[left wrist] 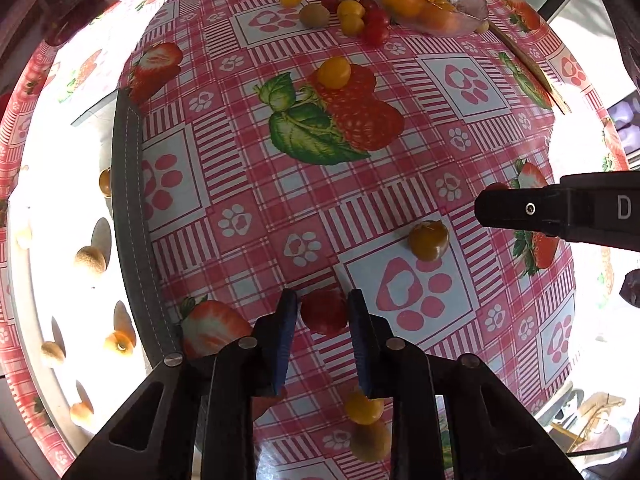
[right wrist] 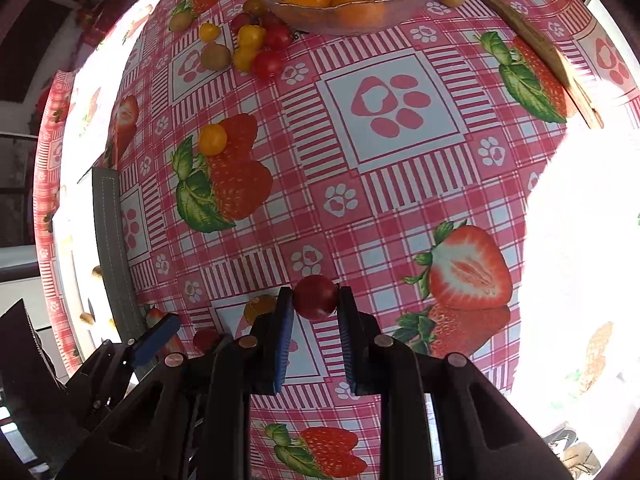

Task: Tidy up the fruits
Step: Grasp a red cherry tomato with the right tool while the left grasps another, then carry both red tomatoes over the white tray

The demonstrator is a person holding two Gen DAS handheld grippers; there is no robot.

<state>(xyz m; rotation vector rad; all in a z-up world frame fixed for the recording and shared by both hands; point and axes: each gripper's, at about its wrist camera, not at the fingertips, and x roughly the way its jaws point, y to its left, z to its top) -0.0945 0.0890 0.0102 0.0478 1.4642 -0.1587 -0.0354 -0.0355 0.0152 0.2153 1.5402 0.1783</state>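
Observation:
In the left wrist view my left gripper (left wrist: 322,300) is shut on a red cherry tomato (left wrist: 324,312), its blue pads against both sides, just above the tablecloth. In the right wrist view my right gripper (right wrist: 314,296) is shut on another red tomato (right wrist: 315,297). A glass bowl (right wrist: 416,4) of oranges stands at the far edge. Yellow and red tomatoes and kiwis (right wrist: 256,48) lie in a cluster left of the bowl. A yellow tomato (left wrist: 334,73) lies mid-table, and a dull orange one (left wrist: 428,240) lies near the right gripper's finger (left wrist: 520,210).
A grey mat edge (left wrist: 126,220) borders a sunlit white strip at the left with several small fruits (left wrist: 91,259). A wooden stick (right wrist: 520,28) lies at the far right. Another yellow tomato (left wrist: 363,407) lies under my left gripper.

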